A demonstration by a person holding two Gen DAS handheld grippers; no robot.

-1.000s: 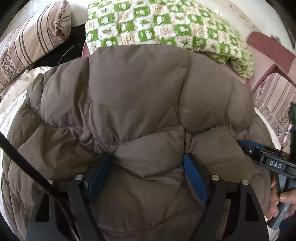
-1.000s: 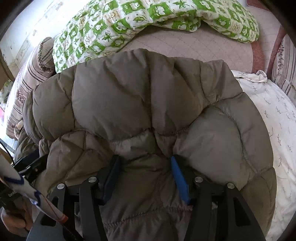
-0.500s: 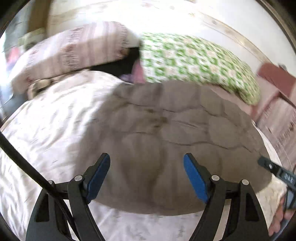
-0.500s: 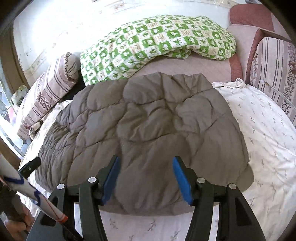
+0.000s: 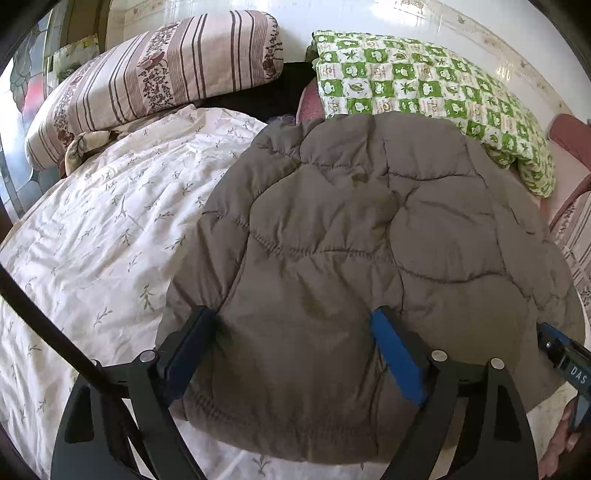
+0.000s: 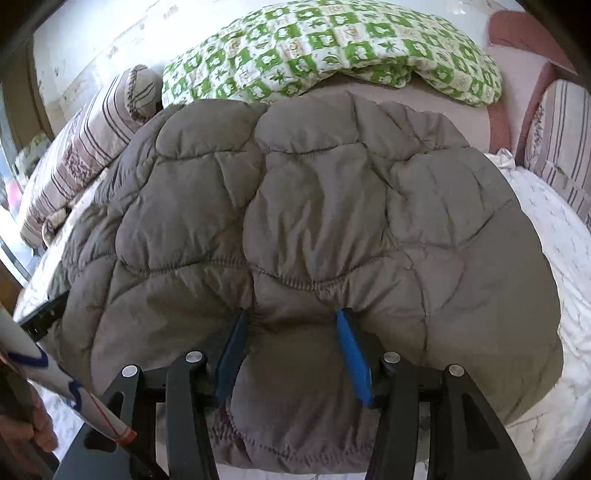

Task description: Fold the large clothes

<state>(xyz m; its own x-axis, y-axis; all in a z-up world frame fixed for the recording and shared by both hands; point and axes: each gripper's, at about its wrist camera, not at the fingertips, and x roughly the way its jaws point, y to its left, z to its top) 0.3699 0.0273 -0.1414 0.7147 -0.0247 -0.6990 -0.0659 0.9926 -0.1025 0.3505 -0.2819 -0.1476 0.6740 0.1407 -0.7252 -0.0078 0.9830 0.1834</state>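
Grey-brown quilted jacket (image 5: 369,229): lies on my floral sheet (image 5: 110,229).
My left gripper (image 5: 295,332): jaws opening (jacket between).
My right gripper (image 6: 291,325): closing, fabric bunched between.

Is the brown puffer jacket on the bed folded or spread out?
Folded: the jacket lies as a compact rounded bundle on the floral sheet, with no sleeves sticking out.

Bright daylight from a window (image 5: 22,85) at the left edge washes out the wall (image 5: 461,33) with glare, both views stay sharp but bend strongly toward dark rounded corners, shadows soft
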